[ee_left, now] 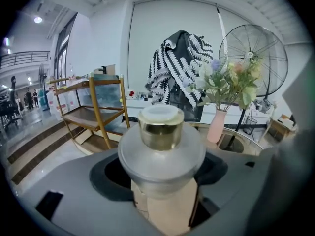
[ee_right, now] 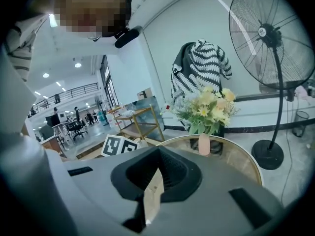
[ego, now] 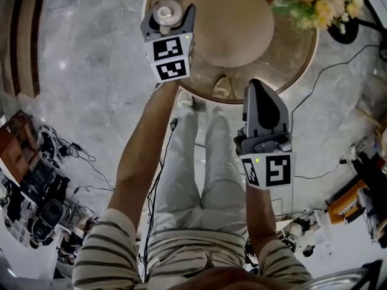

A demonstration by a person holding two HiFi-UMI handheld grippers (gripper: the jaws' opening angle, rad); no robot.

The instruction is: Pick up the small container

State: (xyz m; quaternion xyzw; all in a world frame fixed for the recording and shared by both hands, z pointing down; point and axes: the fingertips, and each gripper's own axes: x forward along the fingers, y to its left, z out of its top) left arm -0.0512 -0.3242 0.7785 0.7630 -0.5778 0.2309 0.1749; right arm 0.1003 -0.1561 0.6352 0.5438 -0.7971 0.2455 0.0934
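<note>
The small container, a frosted jar with a gold collar and a pale lid, sits upright between the jaws of my left gripper, held above the left edge of the round table. In the left gripper view the container fills the middle, and the left gripper is shut on its rounded body. My right gripper hangs lower and to the right, over the floor near the table's front rim. The right gripper is shut, its dark pads meeting with nothing between them.
A beige round top covers the table's middle. A pink vase of flowers stands at its far right. A standing fan, a wooden shelf, floor cables and equipment surround the spot.
</note>
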